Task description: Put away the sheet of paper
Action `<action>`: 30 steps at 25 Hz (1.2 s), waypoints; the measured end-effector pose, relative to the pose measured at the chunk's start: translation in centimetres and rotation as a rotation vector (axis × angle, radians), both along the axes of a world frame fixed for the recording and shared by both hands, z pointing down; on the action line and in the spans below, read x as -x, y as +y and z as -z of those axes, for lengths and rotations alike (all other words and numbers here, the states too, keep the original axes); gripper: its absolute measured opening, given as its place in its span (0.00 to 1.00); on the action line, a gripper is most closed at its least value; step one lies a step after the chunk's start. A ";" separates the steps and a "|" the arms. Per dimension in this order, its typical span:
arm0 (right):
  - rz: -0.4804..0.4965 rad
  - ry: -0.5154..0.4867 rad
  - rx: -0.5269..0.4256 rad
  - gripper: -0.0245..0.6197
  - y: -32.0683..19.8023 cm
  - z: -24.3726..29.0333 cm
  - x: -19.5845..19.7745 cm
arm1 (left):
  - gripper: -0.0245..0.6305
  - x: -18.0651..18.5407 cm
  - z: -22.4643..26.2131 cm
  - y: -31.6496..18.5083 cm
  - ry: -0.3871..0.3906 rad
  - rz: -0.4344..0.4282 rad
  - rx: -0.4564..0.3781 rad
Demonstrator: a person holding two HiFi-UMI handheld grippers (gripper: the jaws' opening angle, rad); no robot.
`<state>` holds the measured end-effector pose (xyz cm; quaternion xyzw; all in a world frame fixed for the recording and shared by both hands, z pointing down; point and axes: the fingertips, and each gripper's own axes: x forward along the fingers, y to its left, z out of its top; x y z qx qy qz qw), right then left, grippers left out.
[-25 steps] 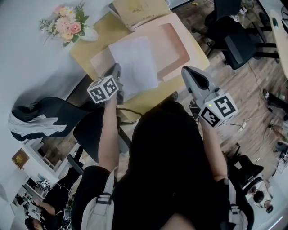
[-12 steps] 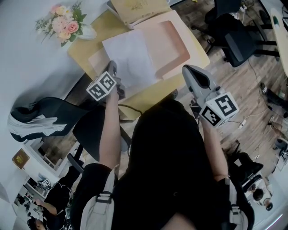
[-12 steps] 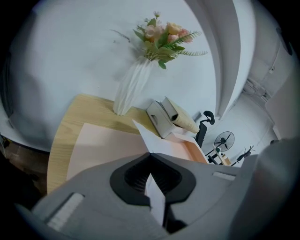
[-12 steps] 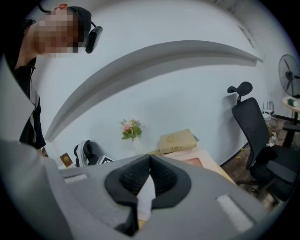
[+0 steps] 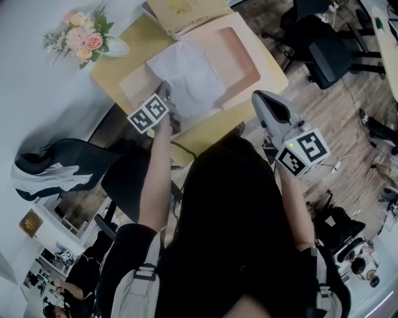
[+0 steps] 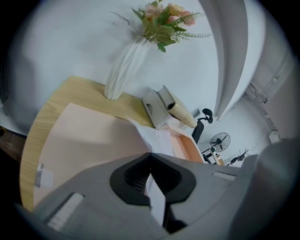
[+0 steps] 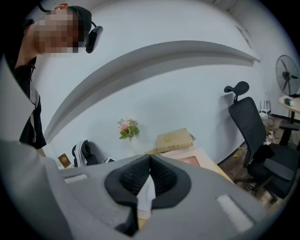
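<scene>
A white sheet of paper [image 5: 186, 71] lies bent over an open pink folder [image 5: 239, 56] on a wooden table [image 5: 121, 53]. My left gripper [image 5: 165, 99] is at the sheet's near edge and is shut on it. In the left gripper view the sheet of paper [image 6: 157, 199] runs between the closed jaws and out over the pink folder [image 6: 84, 136]. My right gripper [image 5: 261, 100] hangs off the table's near right side, above the person's body, shut with nothing in it. Its own view looks past the right gripper [image 7: 150, 161] toward the table.
A tan book [image 5: 186, 12] lies at the table's far edge. A white vase of flowers [image 5: 78, 40] stands at the far left corner. Black office chairs [image 5: 329, 56] stand at the right, and another chair with a jacket [image 5: 62, 168] at the left.
My left gripper has moved forward over the table with the sheet, and the sheet has buckled over the pink folder. The right gripper has stayed put.
</scene>
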<state>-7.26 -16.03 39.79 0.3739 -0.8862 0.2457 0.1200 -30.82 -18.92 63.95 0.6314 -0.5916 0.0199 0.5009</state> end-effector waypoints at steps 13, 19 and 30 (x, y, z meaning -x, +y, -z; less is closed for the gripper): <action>-0.041 0.008 0.023 0.04 0.7 -0.7 -2.5 | 0.05 -6.5 -2.1 0.8 0.044 -0.123 0.052; -0.058 0.013 0.026 0.04 1.1 -0.8 -3.7 | 0.05 -7.9 -2.2 -0.4 0.072 -0.098 0.046; -0.112 0.035 0.037 0.04 1.4 -0.8 -6.4 | 0.05 -11.0 -2.5 -3.6 0.112 -0.085 0.041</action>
